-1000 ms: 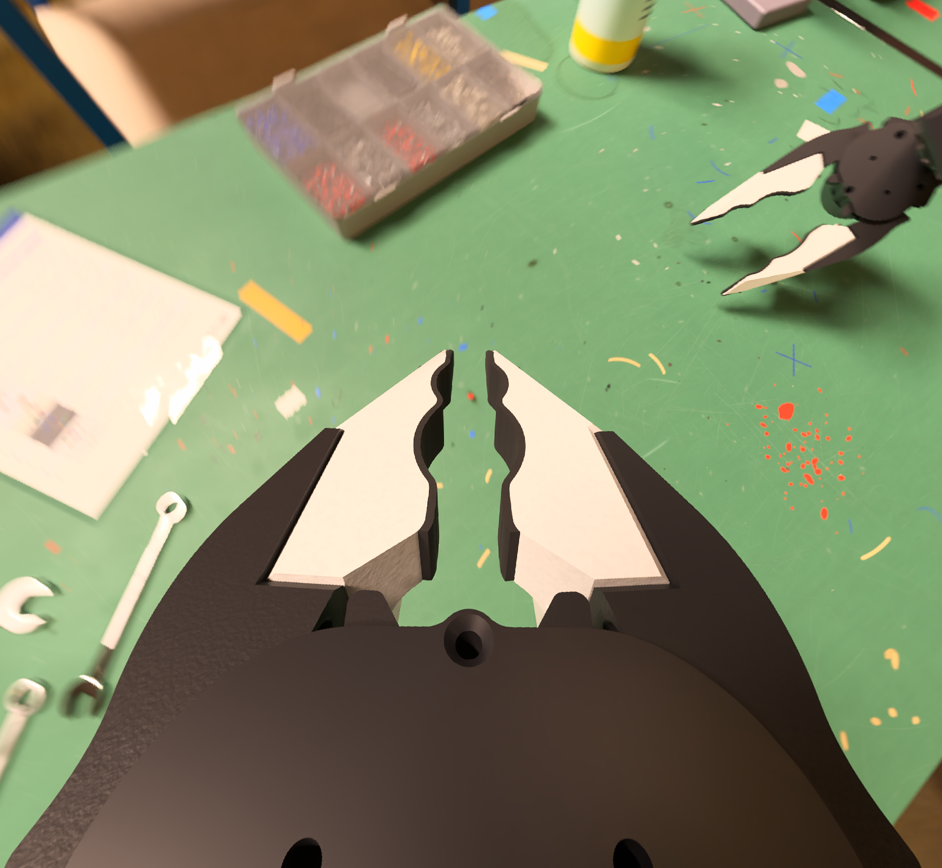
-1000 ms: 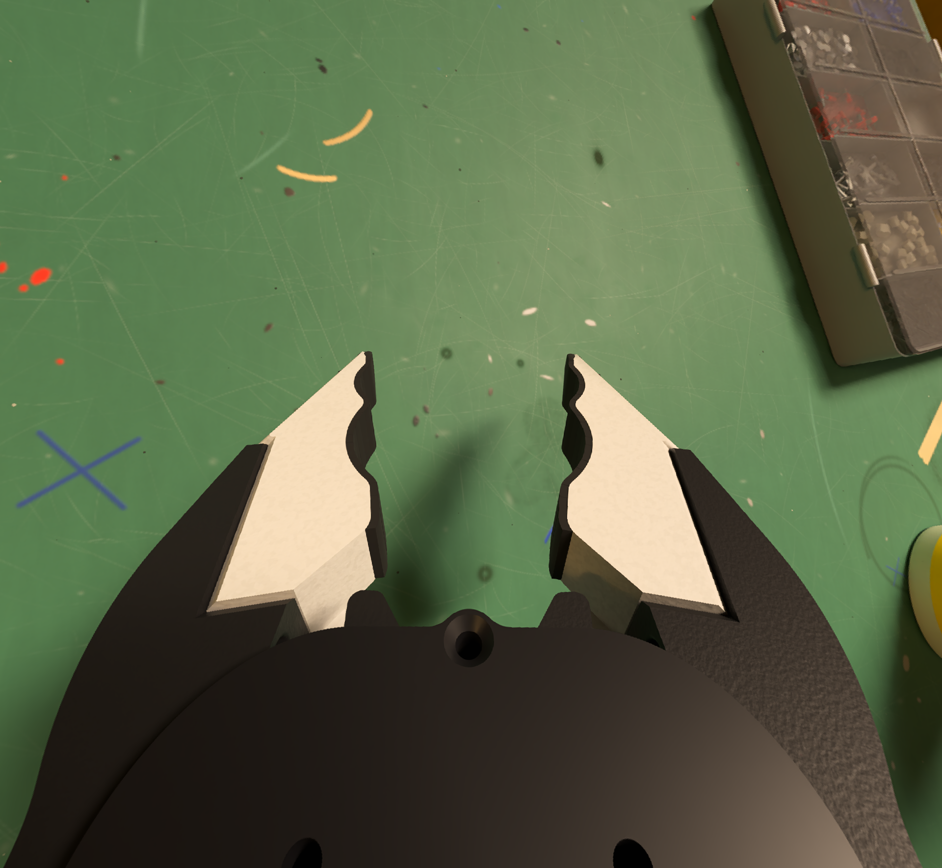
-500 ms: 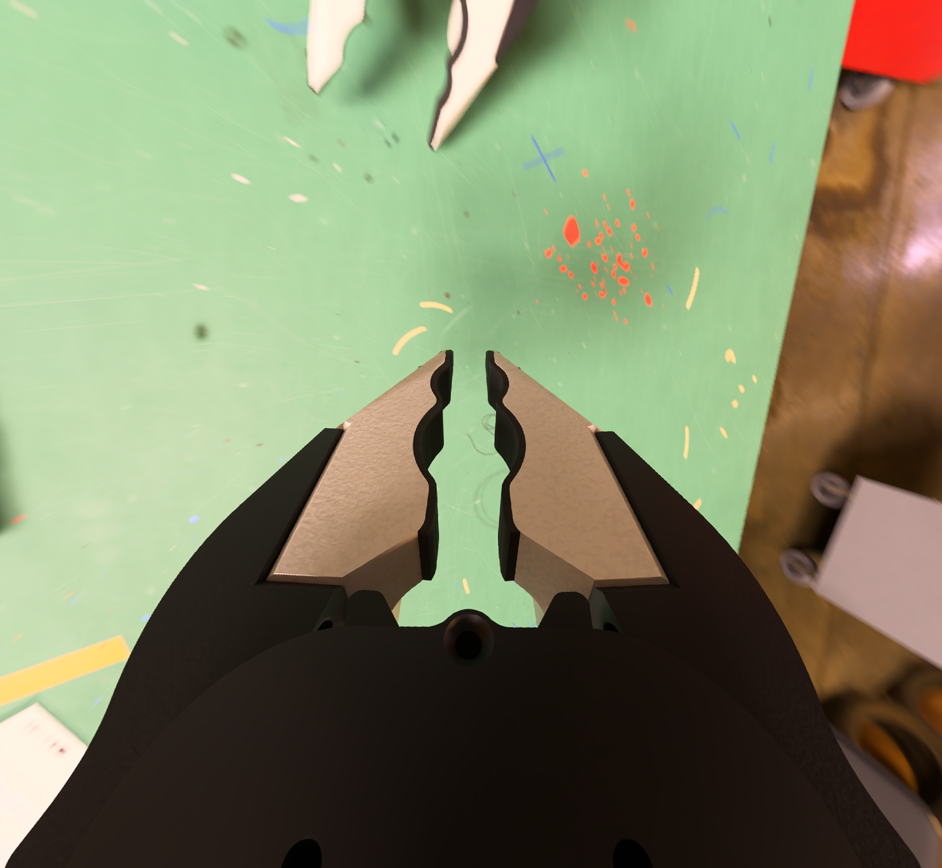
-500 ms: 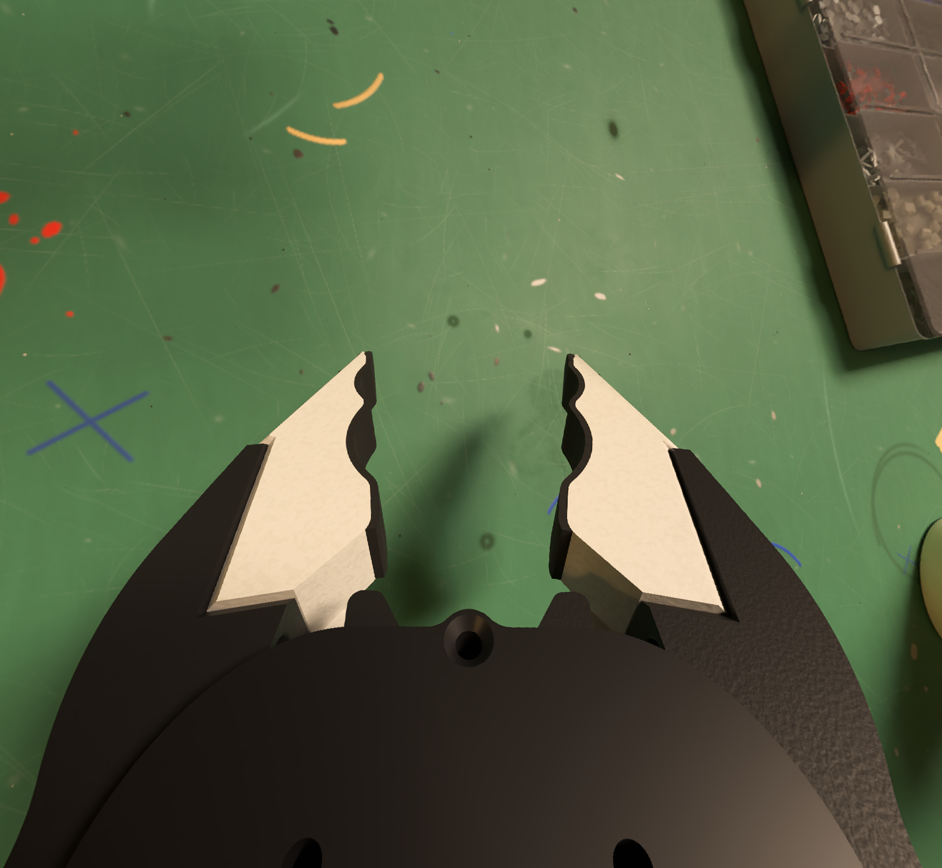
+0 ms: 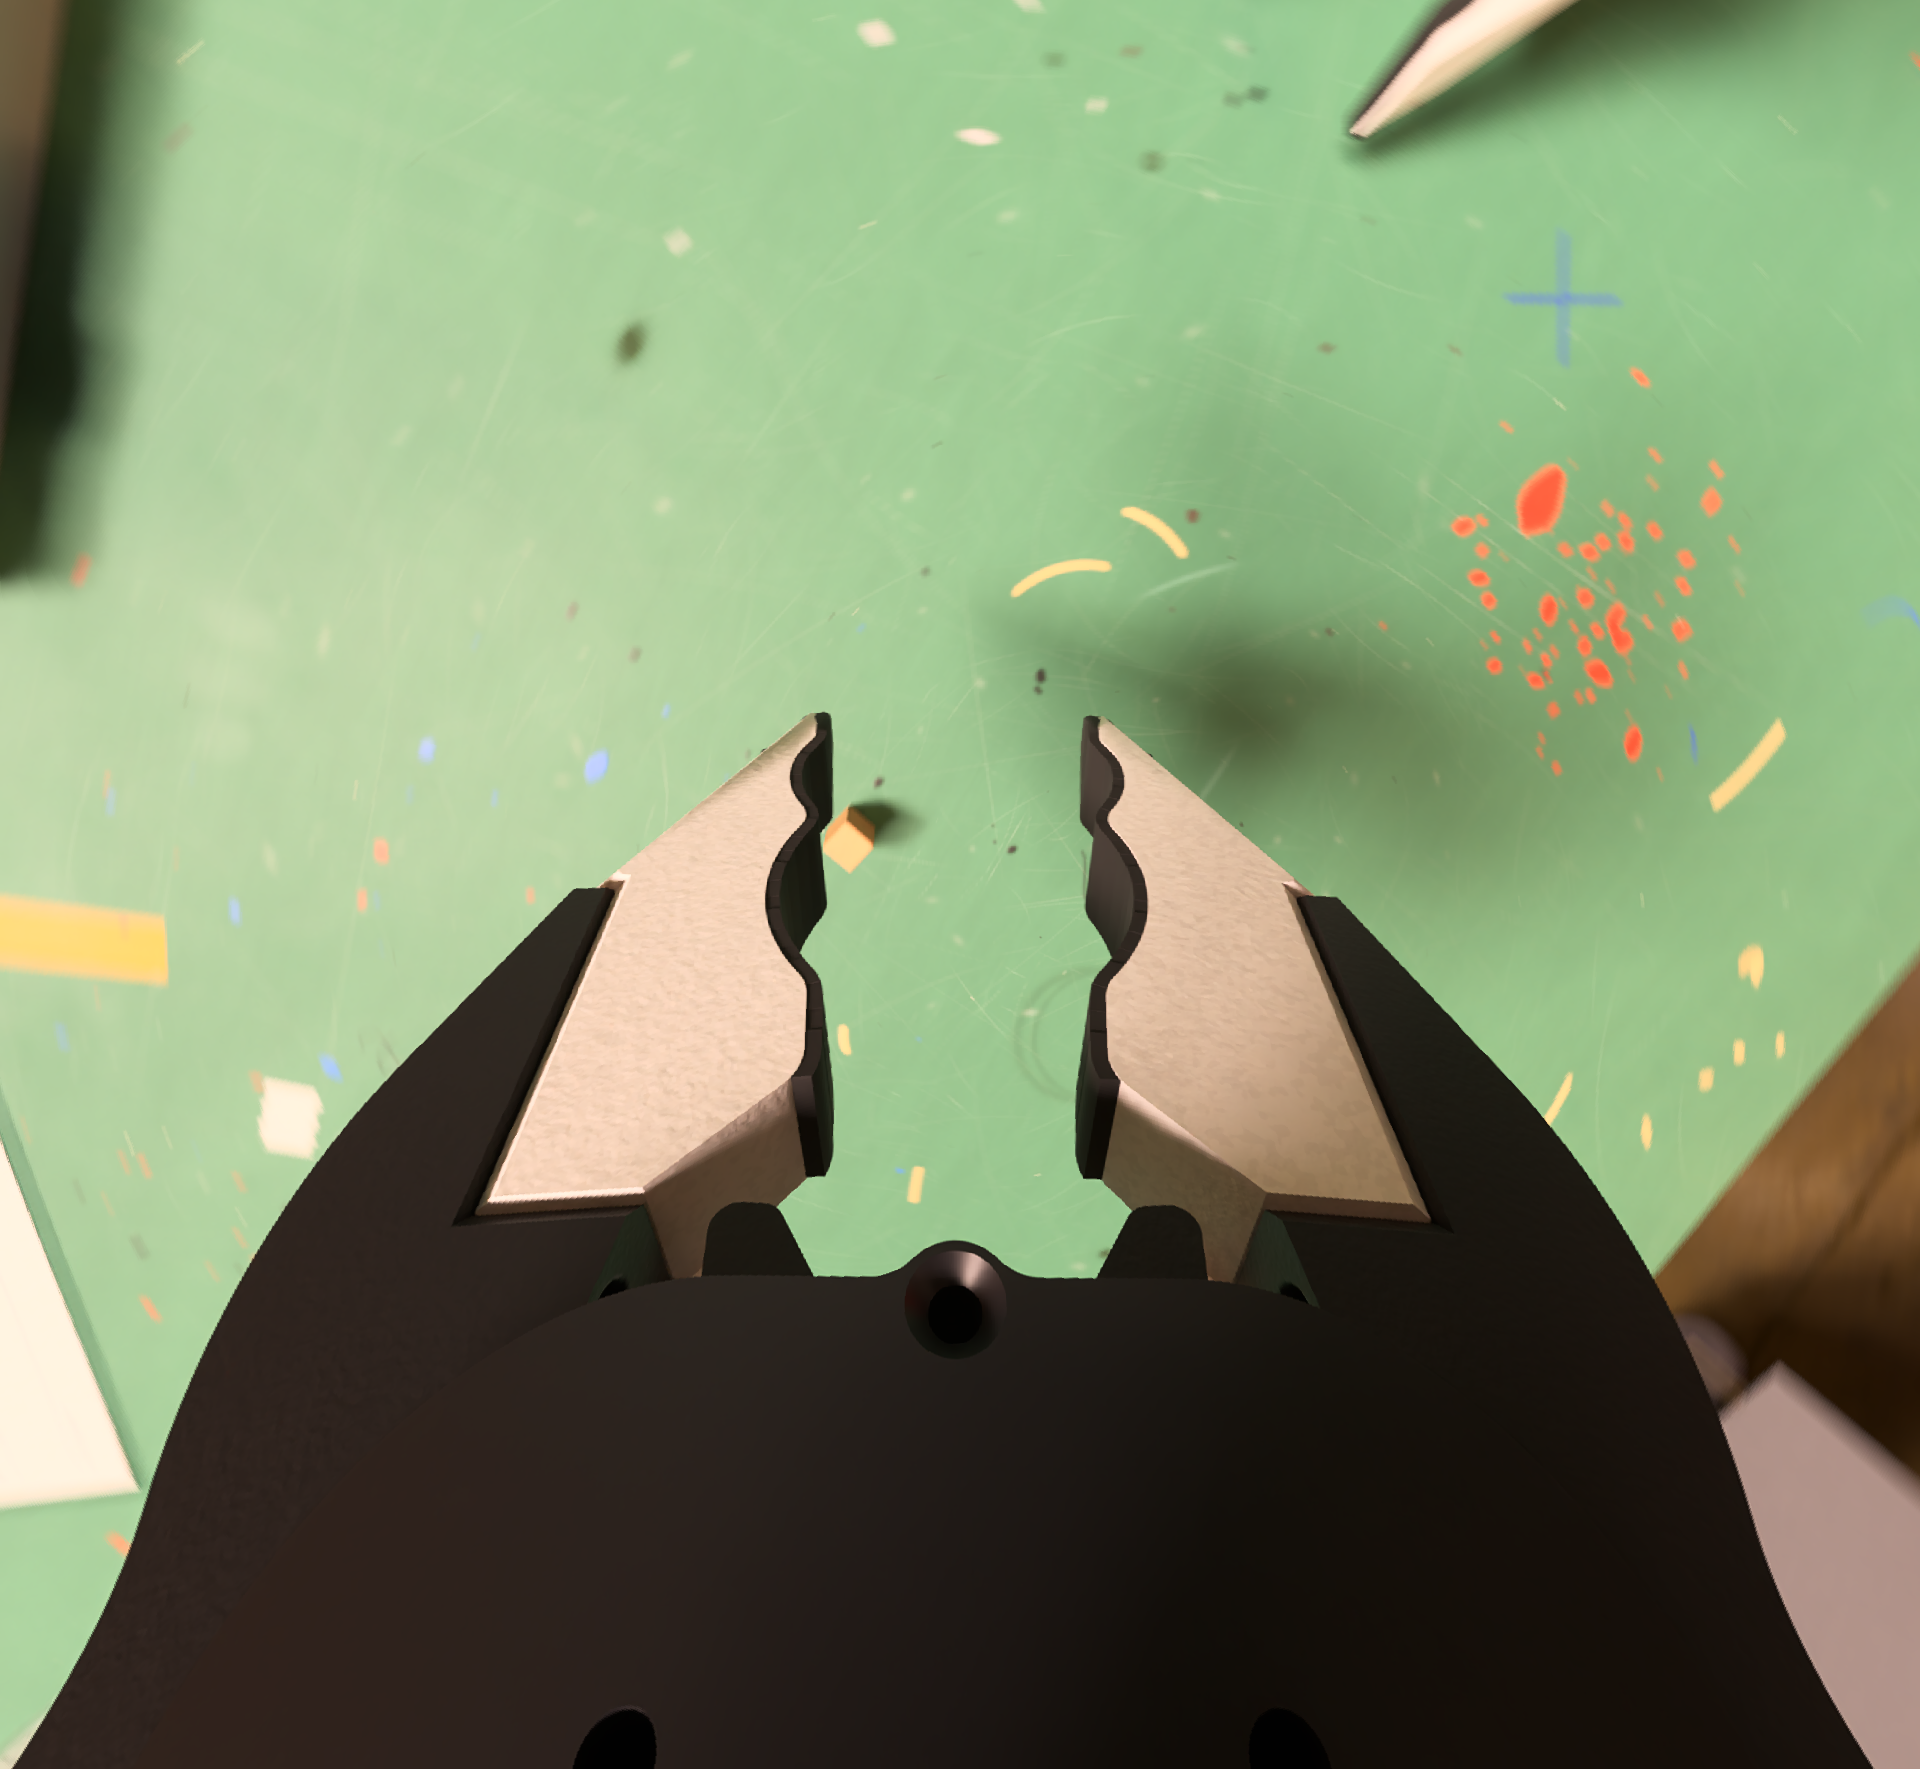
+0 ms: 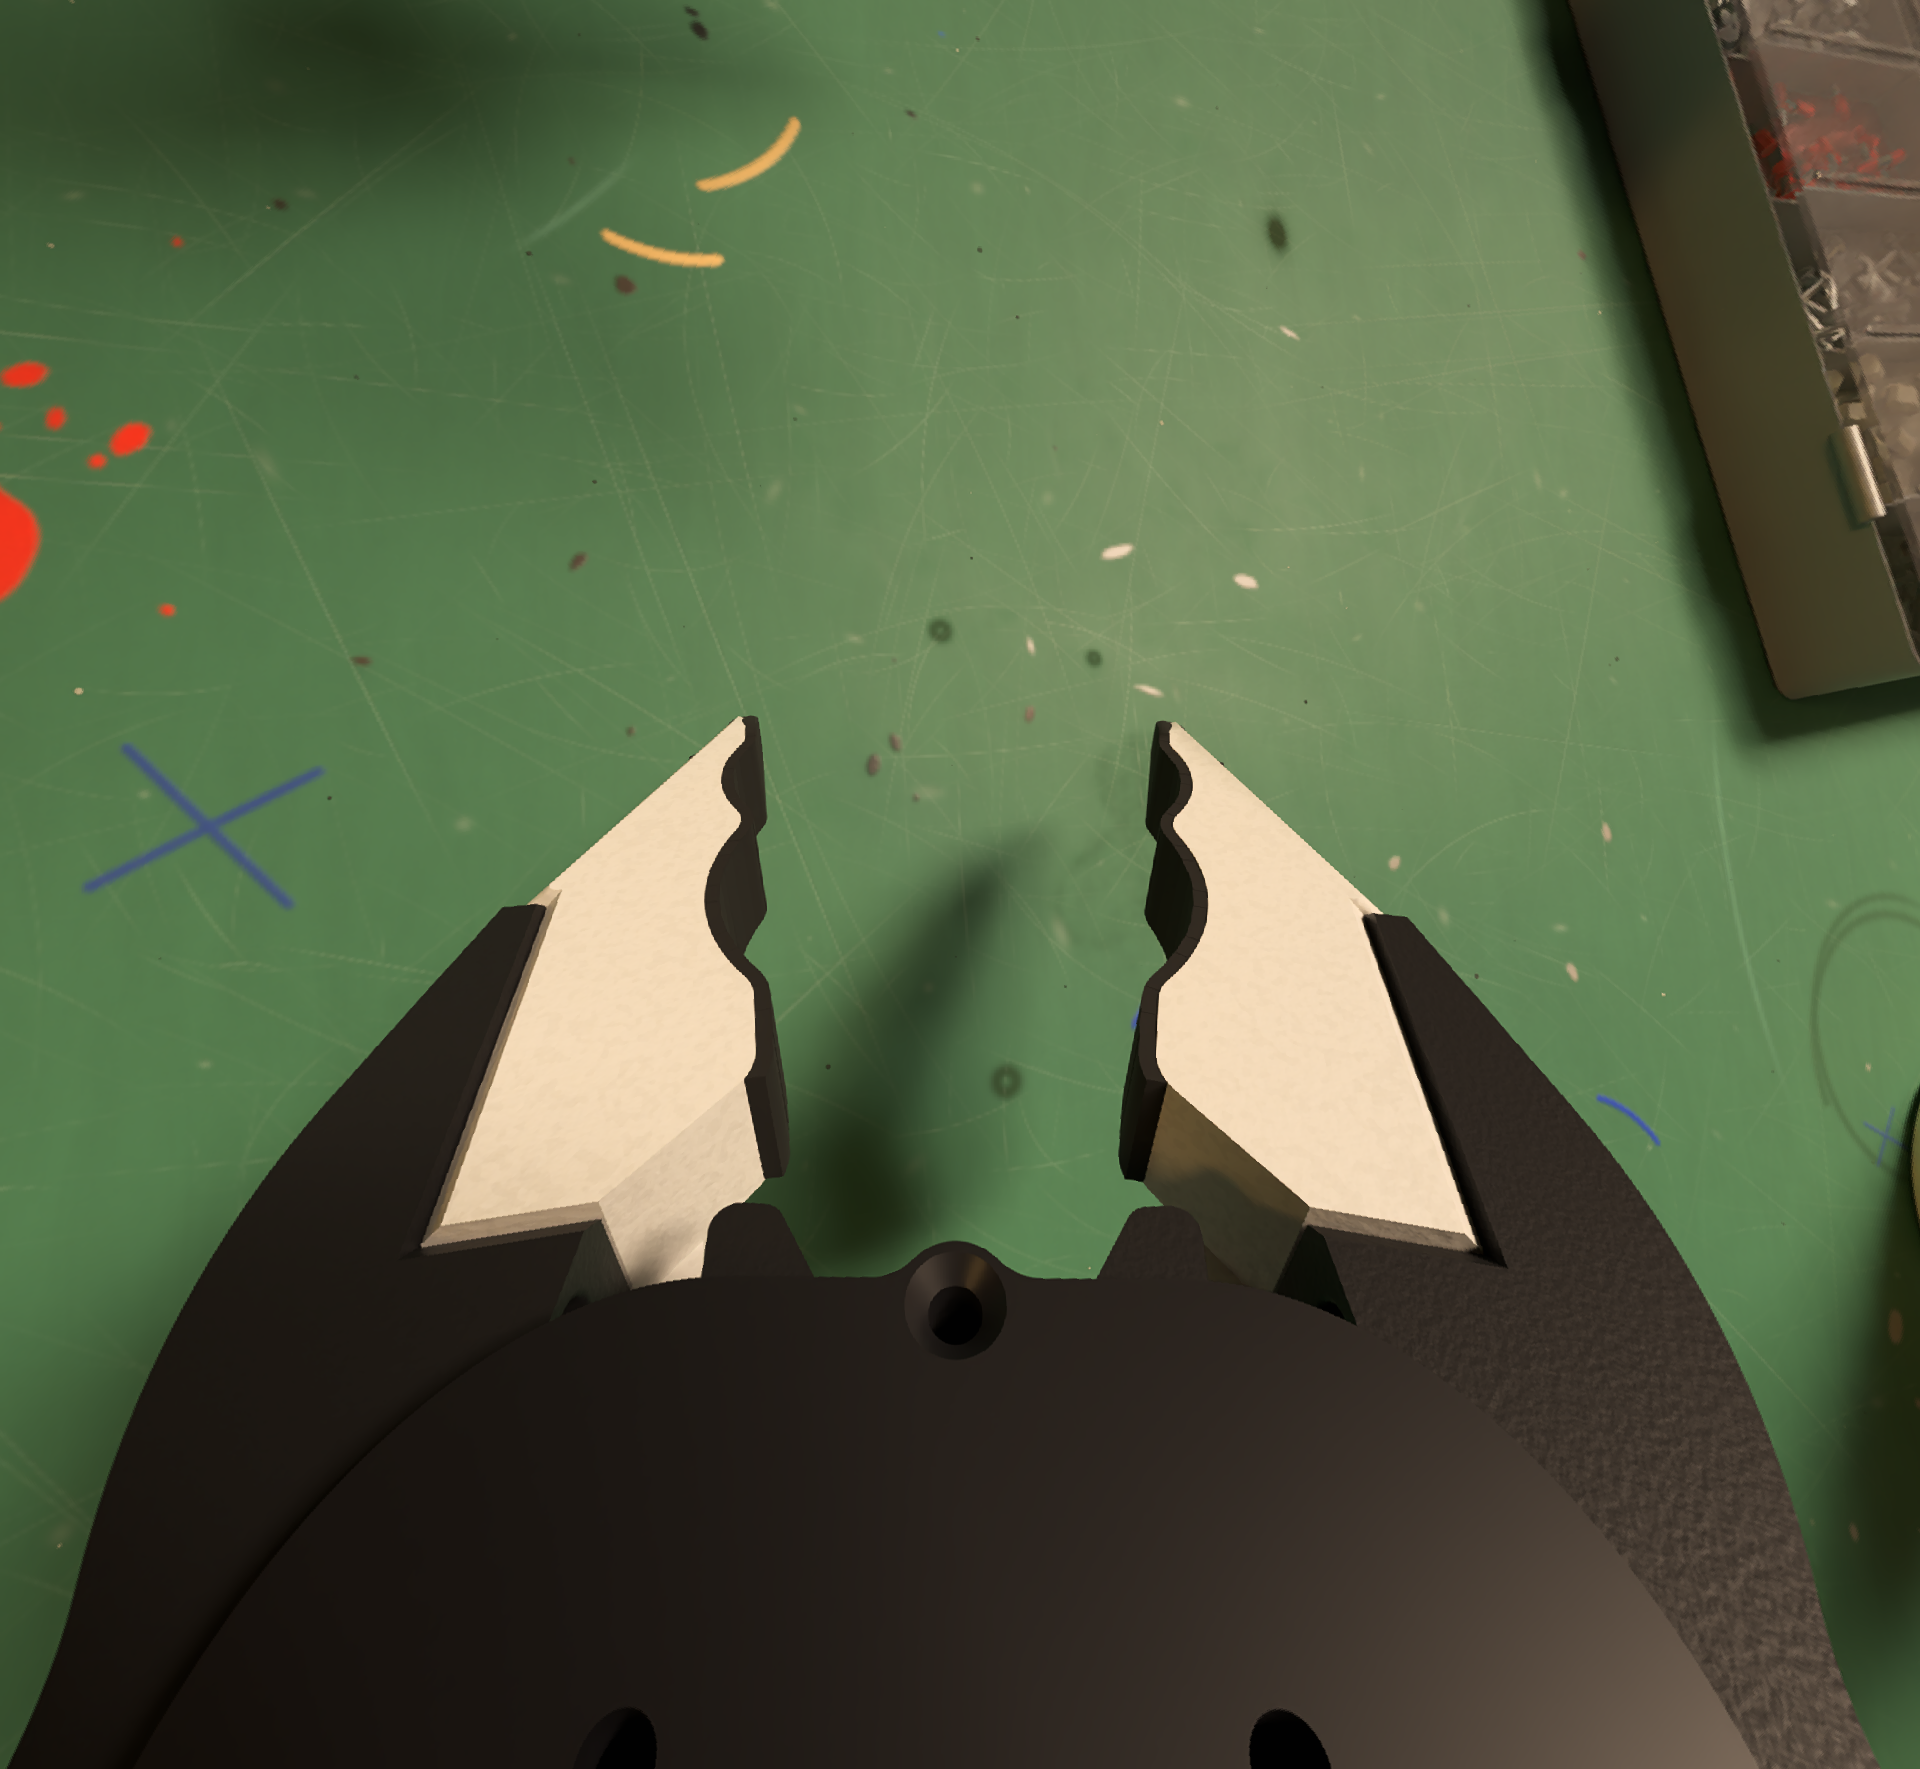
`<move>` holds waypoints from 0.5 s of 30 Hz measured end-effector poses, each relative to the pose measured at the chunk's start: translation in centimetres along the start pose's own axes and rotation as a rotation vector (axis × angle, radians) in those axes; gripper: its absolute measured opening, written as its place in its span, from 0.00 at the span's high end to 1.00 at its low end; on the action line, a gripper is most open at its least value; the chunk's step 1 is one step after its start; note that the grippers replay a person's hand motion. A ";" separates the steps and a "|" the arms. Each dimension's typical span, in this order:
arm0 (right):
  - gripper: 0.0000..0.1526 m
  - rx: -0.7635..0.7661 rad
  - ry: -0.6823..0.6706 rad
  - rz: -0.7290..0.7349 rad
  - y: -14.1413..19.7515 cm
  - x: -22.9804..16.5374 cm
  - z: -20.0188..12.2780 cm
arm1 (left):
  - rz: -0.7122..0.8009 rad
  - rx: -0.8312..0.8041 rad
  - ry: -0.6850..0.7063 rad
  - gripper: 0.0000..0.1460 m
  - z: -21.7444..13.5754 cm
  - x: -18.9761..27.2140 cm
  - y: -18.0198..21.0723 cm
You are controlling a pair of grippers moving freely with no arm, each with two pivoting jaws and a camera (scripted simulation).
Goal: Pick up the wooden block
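The wooden block (image 5: 850,838) is a small tan cube on the green table (image 5: 416,369). In the left wrist view it lies below, between my fingers and close to the left finger (image 5: 686,971). My left gripper (image 5: 956,722) is open and empty above it. One pale finger of my right gripper (image 5: 1507,5) shows at the top right of that view. In the right wrist view my right gripper (image 6: 954,722) is open and empty over bare green table (image 6: 1039,369). The block is not in that view.
A compartment box of small parts (image 6: 1787,265) lies at the right. A white sheet (image 5: 42,1356) and a yellow strip (image 5: 83,938) lie at the left. The table's edge (image 5: 1766,1044) runs at the lower right, with brown floor and a grey box (image 5: 1849,1563) beyond.
My left gripper has opened from nearly shut and swung over the table; the block has come into its view. My right gripper has crept forward, still open, and the block has left its view.
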State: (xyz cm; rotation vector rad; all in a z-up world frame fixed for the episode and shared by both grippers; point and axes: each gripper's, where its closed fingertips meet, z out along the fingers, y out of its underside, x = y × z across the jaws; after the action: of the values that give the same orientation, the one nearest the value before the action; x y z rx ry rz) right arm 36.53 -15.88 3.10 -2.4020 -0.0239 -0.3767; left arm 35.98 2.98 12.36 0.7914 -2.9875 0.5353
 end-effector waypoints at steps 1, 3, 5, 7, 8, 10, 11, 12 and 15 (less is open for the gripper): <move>0.51 0.000 0.000 0.000 0.0 0.0 0.0 | -0.069 0.024 -0.051 0.69 -0.3 -0.2 0.7; 0.51 0.000 0.000 0.001 0.0 0.0 0.0 | -0.191 0.033 -0.117 0.74 0.5 -0.1 2.6; 0.51 -0.001 -0.002 -0.002 -0.1 -0.1 0.1 | -0.264 0.001 -0.225 0.75 2.4 -0.3 4.7; 0.51 -0.004 -0.004 -0.006 -0.1 -0.2 0.2 | -0.304 -0.052 -0.331 0.75 4.1 -0.9 6.5; 0.51 -0.005 -0.004 -0.008 -0.1 -0.2 0.2 | -0.318 -0.073 -0.401 0.75 4.6 -1.5 7.1; 0.51 -0.008 -0.001 -0.010 -0.1 -0.2 0.2 | -0.335 -0.082 -0.512 0.76 5.0 -2.1 7.2; 0.51 -0.006 0.000 -0.009 -0.1 -0.2 0.2 | -0.348 -0.067 -0.544 0.78 5.3 -2.2 7.0; 0.51 -0.004 0.002 -0.009 -0.1 -0.1 0.1 | -0.334 -0.080 -0.580 0.81 5.5 -2.4 7.0; 0.51 0.007 0.011 -0.007 -0.3 0.0 -0.1 | -0.351 -0.097 -0.666 0.81 6.3 -3.4 7.8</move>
State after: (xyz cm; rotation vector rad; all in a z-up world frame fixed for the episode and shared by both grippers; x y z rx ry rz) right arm 36.48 -15.77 3.39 -2.3934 -0.0283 -0.3923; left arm 35.74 8.90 3.61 1.7292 -3.2469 0.1188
